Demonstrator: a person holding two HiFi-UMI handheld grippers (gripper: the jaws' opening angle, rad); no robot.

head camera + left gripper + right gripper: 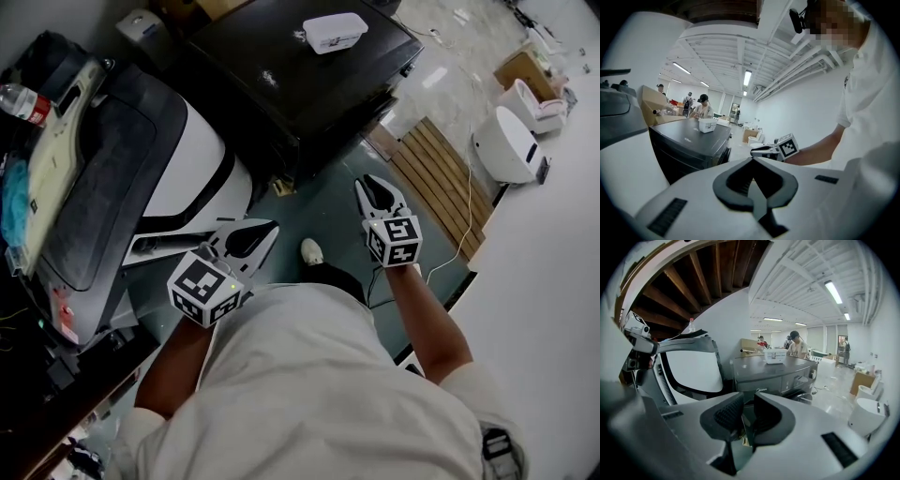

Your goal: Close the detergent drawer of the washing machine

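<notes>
The person stands back from the dark washing machine (281, 84), holding both grippers in front of the body, well apart from it. The left gripper (262, 231) has its jaws together with nothing in them. The right gripper (373, 185) shows only a narrow slit between its pads, and it too is empty.

In the right gripper view the detergent drawer (802, 377) appears to be the panel high on the machine's front, far beyond the jaws and just left of a round knob (813, 373). It is too small to tell how far it stands out. No contact has been made, so the closing push seems not yet begun.

Several things could go wrong from here:
- A push landing on one end of the drawer front could skew it in its guides and jam it part-way.
- A narrow jaw tip on a smooth panel could skid sideways onto the knob and turn it.
- A hard shove could jolt the white container (335, 31) resting on the lid.
- The white appliance (187, 159) close on the left crowds the left arm.
- A pale cable (459, 244) trails across the floor on the right, beside the wooden pallet (441, 178), and could snag a foot on the step forward.
</notes>
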